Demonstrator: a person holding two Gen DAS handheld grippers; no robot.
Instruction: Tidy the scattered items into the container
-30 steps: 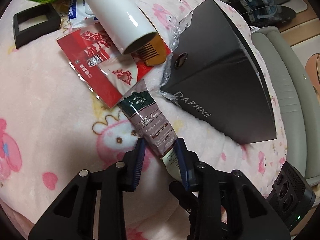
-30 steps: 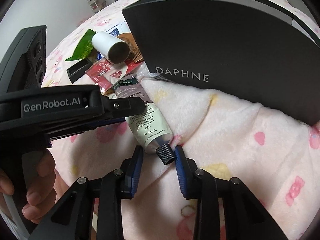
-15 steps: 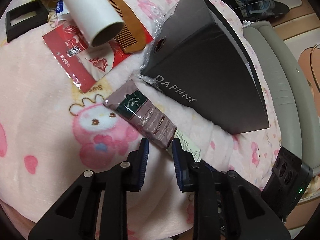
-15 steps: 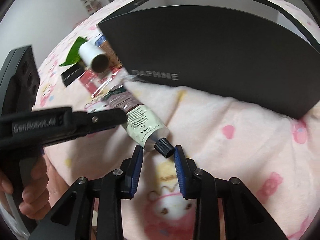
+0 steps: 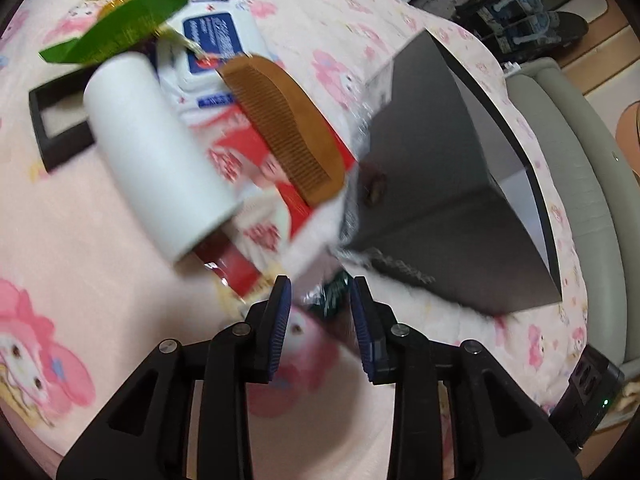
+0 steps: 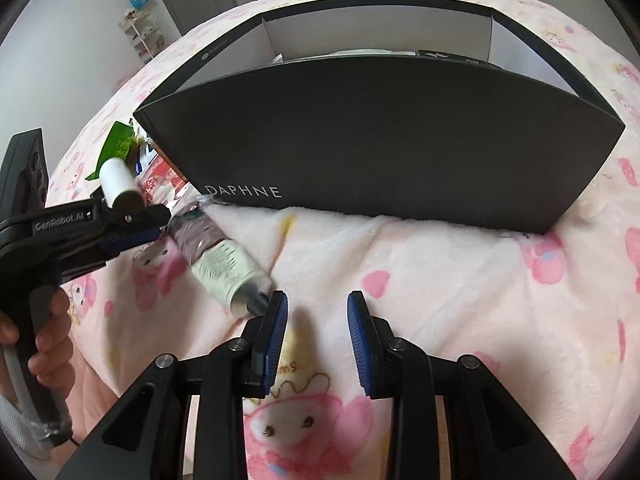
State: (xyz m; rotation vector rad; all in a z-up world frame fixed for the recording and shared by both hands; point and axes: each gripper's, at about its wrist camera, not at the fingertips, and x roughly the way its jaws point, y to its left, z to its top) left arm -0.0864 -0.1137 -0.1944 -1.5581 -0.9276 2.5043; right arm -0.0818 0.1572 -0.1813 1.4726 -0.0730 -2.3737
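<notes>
Right wrist view, tube [image 6: 224,268] cap outside left finger, right gripper [image 6: 318,330] fingers apart, empty.

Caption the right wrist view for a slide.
Empty right claw beside the hand-cream tube, before the DAPHNE box.
</notes>
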